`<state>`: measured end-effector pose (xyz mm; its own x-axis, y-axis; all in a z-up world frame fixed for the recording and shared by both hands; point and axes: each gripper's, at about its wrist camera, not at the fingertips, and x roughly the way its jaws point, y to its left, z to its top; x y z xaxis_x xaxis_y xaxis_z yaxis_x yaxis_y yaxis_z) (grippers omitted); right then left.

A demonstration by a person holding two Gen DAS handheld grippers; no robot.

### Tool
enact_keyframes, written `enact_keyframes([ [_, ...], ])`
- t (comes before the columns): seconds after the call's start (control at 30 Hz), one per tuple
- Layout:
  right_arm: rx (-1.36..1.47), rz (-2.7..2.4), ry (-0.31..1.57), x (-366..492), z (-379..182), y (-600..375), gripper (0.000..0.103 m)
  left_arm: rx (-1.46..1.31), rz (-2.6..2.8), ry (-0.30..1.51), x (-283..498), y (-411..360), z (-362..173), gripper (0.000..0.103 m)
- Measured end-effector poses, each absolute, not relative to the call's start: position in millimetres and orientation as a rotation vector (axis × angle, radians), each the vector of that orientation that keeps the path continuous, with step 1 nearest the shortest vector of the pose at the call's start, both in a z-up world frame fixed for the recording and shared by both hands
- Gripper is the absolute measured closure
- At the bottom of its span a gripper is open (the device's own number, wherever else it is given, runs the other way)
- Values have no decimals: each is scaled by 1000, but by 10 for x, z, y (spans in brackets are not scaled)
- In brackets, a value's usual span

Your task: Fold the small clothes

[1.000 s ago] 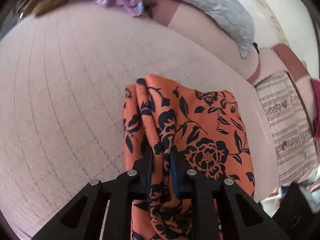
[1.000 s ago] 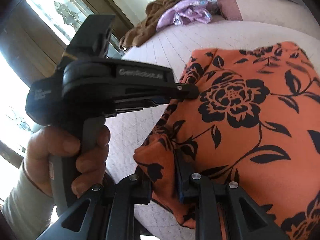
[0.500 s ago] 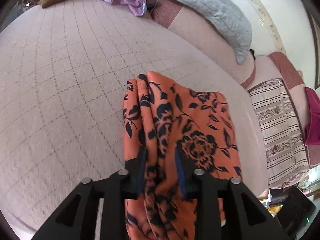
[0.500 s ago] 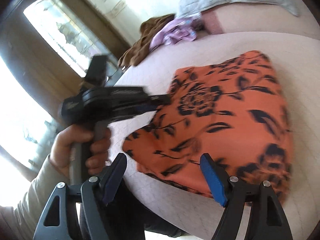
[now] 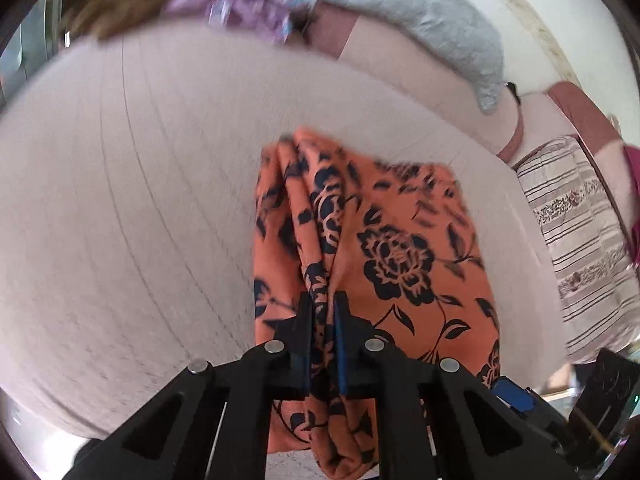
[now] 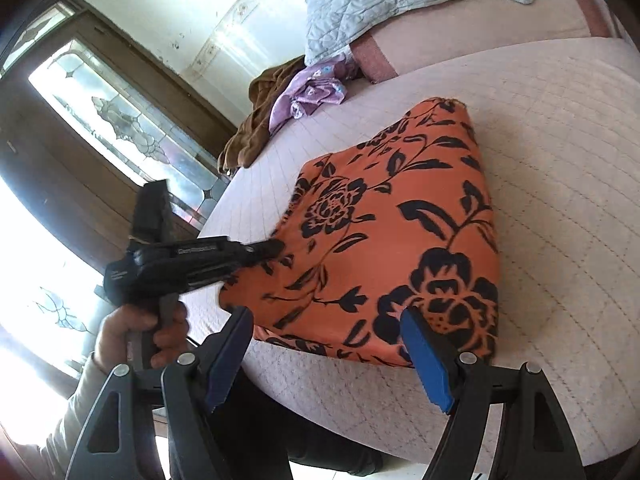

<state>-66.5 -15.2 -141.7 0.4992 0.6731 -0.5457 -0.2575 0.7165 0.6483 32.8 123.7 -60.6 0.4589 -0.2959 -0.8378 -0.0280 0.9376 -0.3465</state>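
Since a moment ago my right claw (image 6: 328, 344) has let go of the orange flowered cloth (image 6: 400, 232) and now hangs spread wide just off its near edge, touching nothing. My left claw (image 5: 323, 320) still pinches a bunched fold at the cloth's near left corner, jaws clenched on it. The cloth lies folded on the quilted bed (image 6: 560, 160), close to the near edge of the mattress. To its left and right there is bare quilt. Farther back a purple garment (image 6: 308, 92) and a brown one (image 6: 256, 120) are heaped at the far edge, beside a grey blanket (image 6: 380, 4).
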Motion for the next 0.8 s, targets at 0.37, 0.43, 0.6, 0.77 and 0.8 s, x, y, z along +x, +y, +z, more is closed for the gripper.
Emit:
enact_keyframes([
  [0.37,555,564,876,-655,-1384,-373,24,-360,-111,1145,285,1455,-1044,92],
  [0.43,524,585,868,-589,-1304,-321,24,-355,-111,1139,288,1448,-1058,92],
  [0.6,662,661,877,-177,-1299,-280,22,-362,-105,1127,218,1530,-1070,91],
  [0.77,828,693,1053,115,-1872,-235,21,-295,-44,1131,245,1381,-933,89],
  [0.8,830,697,1061,105,-1850,-246,21,-267,-28,1118,227,1332,-851,89],
])
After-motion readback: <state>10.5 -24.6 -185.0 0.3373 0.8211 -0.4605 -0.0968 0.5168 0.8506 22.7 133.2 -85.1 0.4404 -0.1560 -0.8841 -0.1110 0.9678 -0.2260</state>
